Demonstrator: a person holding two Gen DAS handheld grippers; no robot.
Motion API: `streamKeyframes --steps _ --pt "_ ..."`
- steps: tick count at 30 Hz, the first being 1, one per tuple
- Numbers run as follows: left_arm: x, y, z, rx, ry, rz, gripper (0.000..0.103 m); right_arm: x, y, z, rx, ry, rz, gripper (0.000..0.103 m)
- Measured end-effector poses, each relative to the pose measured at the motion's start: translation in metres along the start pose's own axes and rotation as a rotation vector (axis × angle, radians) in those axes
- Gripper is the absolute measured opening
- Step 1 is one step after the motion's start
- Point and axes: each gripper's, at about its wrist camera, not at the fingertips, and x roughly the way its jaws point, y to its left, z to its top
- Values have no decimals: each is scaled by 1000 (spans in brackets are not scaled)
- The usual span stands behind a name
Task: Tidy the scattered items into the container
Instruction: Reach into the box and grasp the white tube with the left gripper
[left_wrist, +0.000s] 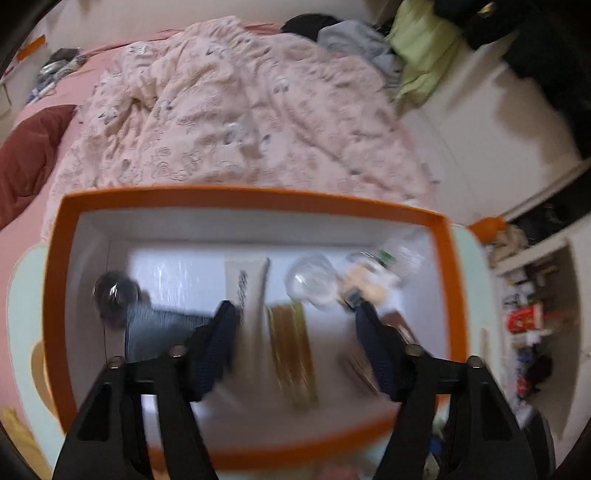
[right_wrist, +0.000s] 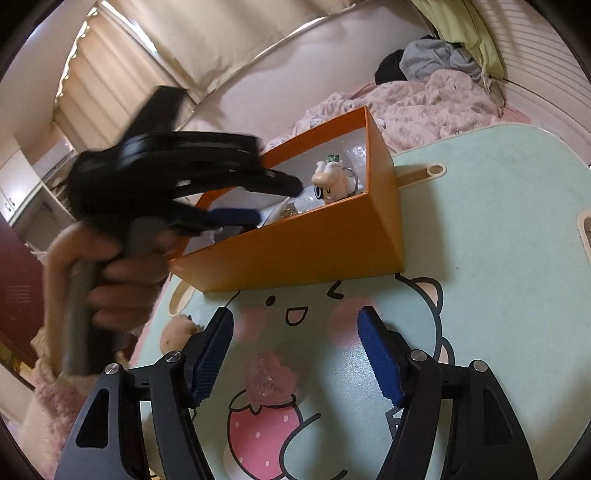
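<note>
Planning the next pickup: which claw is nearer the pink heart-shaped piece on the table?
Right. The right claw hangs open just over the pink heart, which lies between its fingers. The left claw is away over the orange box.

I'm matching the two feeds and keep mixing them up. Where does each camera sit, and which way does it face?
Left wrist: on the left gripper, looking steeply down into the orange box, bed behind; only its own open fingers show.
Right wrist: on the right gripper, low over the table, facing a pink heart and the box; it shows its open fingers and the hand holding the left gripper.
Shared: box, left gripper, bed.
</note>
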Motion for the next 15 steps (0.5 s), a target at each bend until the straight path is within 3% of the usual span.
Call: streamKeyframes --steps 2,5,14,15 --pt "2 -3 6 -2 -21 35 56 -1 -1 0 5 0 5 71" --pt "4 -6 9 -2 -20 31 56 -2 -4 -1 16 1 18 72" --pt "0 3 6 20 -41 157 56 -5 -6 0 37 10 35 73" --pt "1 4 5 30 -28 177 52 -5 -7 0 37 10 34 73"
